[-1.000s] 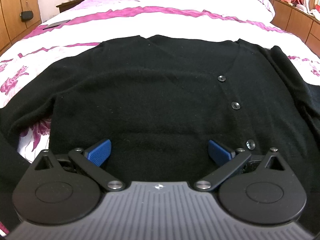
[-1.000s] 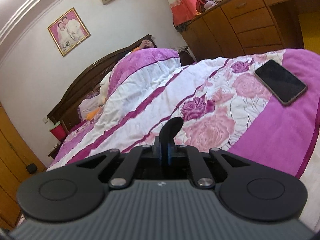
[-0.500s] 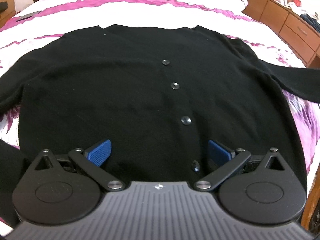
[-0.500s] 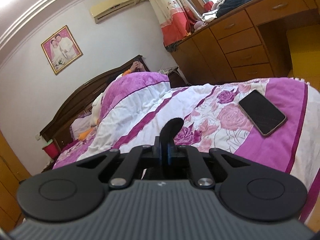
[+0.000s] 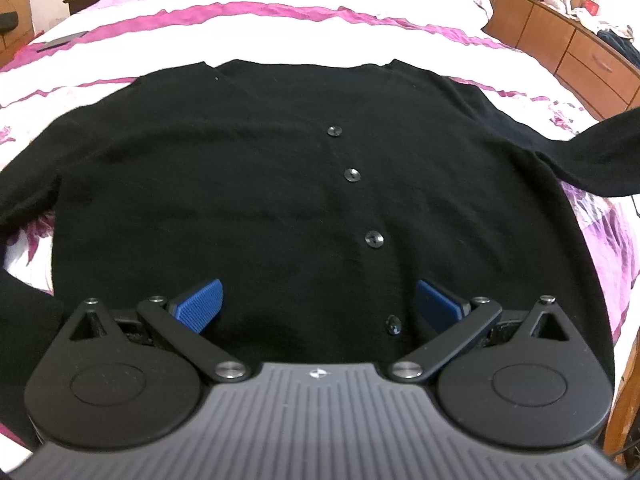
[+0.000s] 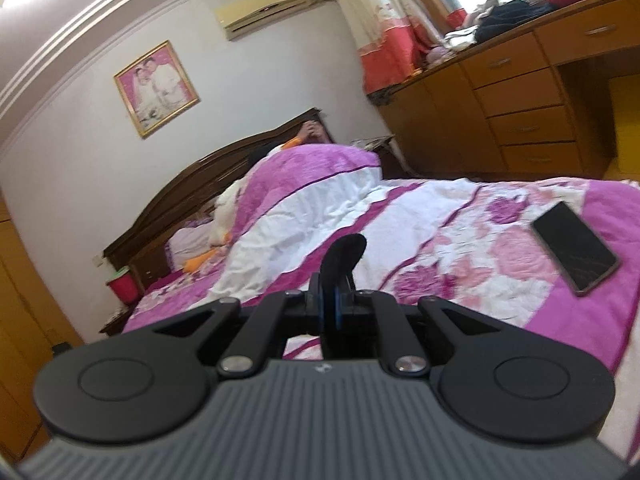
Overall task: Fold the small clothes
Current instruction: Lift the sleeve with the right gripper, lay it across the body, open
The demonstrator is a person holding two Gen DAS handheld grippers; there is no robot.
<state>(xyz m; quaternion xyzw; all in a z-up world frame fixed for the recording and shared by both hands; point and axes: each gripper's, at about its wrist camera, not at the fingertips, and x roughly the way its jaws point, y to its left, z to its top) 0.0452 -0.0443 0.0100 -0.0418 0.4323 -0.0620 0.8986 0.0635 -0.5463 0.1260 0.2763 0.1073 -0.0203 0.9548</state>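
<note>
Because the black cardigan [image 5: 248, 184] lies buttoned flat on the bed [image 5: 320, 28], my left hand-held gripper [image 5: 318, 306] hovers wide open and empty, while my right hand-held gripper [image 6: 334, 308] pinches its sleeve [image 6: 344, 252], lifted for folding inward.

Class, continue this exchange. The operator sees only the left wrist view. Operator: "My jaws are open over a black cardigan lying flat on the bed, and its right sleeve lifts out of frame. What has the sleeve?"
Observer: The right gripper has it. Its jaws are shut on black fabric.
Operator: How much cloth is past the grip?
Observer: Only a short rounded fold, standing upright above the jaws.
Operator: Anything ahead of that gripper that I should know about?
Observer: Yes. A pair of hands shows above the raised quilt by the headboard, so someone seems to be in the bed.
</note>
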